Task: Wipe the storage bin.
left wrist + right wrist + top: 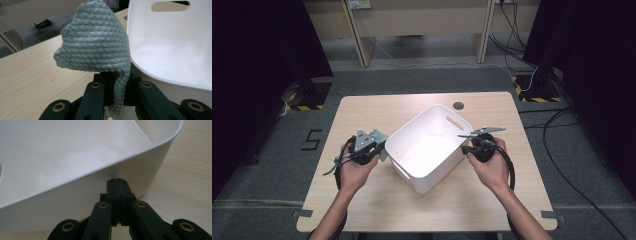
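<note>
— Two grippers flank the white plastic bin [428,146] in the high view: your left gripper [371,145] sits just beside its left rim, your right gripper [473,148] at its right wall. What surrounds it?

— Bare light wooden table [377,107] on every side of the bin, with wide room behind and in front.

— And in your left gripper view?

— Your jaws are pinched tight on a grey-green knitted cloth [95,42], which stands up above them, just beside the bin's rim [165,50]. Open table lies to its left.

— And in your right gripper view?

— Your right gripper [118,185] has its jaws closed together, empty, tips at the bin's outer wall [82,195] below the rim. Table lies clear to the right.
</note>
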The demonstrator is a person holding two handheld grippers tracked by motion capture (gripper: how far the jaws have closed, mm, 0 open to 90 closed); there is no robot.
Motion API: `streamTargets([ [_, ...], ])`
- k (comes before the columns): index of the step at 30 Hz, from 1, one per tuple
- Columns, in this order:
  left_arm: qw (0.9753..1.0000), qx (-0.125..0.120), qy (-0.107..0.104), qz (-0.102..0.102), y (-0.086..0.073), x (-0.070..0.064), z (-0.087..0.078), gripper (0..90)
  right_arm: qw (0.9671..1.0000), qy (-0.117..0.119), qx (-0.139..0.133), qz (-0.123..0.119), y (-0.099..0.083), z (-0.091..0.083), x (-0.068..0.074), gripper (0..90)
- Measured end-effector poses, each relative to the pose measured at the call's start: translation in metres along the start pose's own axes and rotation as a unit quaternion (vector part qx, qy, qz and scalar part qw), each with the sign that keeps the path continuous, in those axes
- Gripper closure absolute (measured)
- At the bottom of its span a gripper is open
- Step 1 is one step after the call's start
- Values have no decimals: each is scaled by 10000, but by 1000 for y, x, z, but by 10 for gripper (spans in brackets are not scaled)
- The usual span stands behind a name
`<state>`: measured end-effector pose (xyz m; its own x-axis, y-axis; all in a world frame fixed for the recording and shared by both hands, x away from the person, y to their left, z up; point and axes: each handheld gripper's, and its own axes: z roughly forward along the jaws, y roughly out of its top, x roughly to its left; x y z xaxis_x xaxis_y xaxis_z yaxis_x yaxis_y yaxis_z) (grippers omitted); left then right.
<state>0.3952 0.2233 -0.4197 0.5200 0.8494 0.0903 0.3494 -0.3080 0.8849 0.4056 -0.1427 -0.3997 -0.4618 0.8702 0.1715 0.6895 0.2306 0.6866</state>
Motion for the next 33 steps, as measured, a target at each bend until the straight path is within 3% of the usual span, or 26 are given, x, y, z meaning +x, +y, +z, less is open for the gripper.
streamTargets([
  [5, 9999, -9, -90, 86, 5, -15, 5, 811, 9999, -44, -113, -43, 14, 12, 9, 900],
  [10, 9998, -6, -139, 148, 7, -24, 8, 811, 9996, -102, -244, -28, 22, 13, 11, 900],
  [18, 9994, -21, -196, 286, 9, -35, 11, 809, 9992, -121, -296, 239, 24, 12, -4, 860],
  [20, 9992, 4, -184, 354, 8, -38, 7, 809, 9988, -101, -368, 319, 23, 10, -9, 835],
  [21, 9984, -39, -221, 517, 7, -42, 6, 809, 9979, -105, -483, 408, 22, 5, -10, 818],
  [24, 9984, 1, -265, 503, 6, -47, 3, 808, 9970, -110, -594, 488, 22, -2, -10, 796],
  [25, 9977, -41, -252, 630, 5, -49, 1, 808, 9961, -149, -713, 499, 24, -9, -8, 768],
  [33, 9974, -35, -375, 620, -5, -61, -17, 808, 9957, -161, -786, 471, 24, -19, -2, 687],
])
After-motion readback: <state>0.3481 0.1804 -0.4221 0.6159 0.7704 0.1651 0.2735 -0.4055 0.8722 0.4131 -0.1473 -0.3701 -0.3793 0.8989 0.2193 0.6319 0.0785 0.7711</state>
